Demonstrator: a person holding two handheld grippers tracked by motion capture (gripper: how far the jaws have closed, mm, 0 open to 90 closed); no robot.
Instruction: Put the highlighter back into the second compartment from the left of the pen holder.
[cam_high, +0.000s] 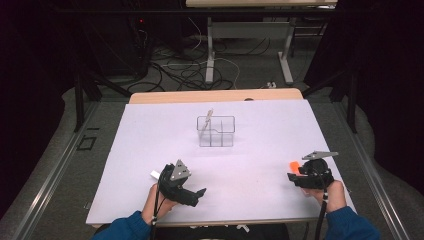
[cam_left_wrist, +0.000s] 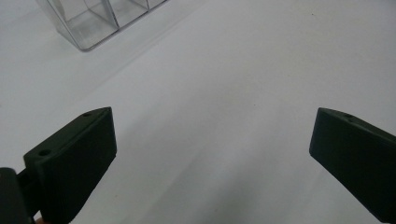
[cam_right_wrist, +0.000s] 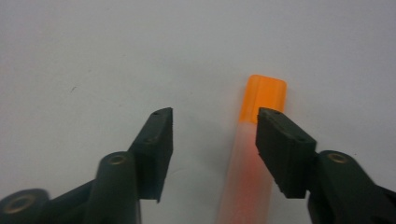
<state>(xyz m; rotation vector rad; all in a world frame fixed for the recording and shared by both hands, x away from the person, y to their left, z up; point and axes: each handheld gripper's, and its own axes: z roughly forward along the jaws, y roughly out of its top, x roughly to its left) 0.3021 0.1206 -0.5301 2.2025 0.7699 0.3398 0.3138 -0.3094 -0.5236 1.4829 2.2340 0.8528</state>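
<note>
A clear plastic box with compartments (cam_high: 216, 131) stands at the middle of the white table; a thin pale stick (cam_high: 209, 117) leans in its back left compartment. One corner of the box (cam_left_wrist: 93, 18) appears at the top left of the left gripper view. My left gripper (cam_high: 200, 192) (cam_left_wrist: 212, 121) hovers near the front edge, open wide, with bare table between its jaws. A pale tube with an orange cap (cam_right_wrist: 266, 95) (cam_high: 294, 164) lies flat on the table. My right gripper (cam_high: 292, 176) (cam_right_wrist: 212, 116) is open over it; the tube lies partly under the right-hand jaw, and no pad presses on it.
The white table top (cam_high: 260, 125) ends near both hands at the front. Beyond its far edge a wooden strip (cam_high: 215, 95) shows, then the floor with loose cables (cam_high: 185, 70) and desk legs (cam_high: 210, 55). Dark curtains flank both sides.
</note>
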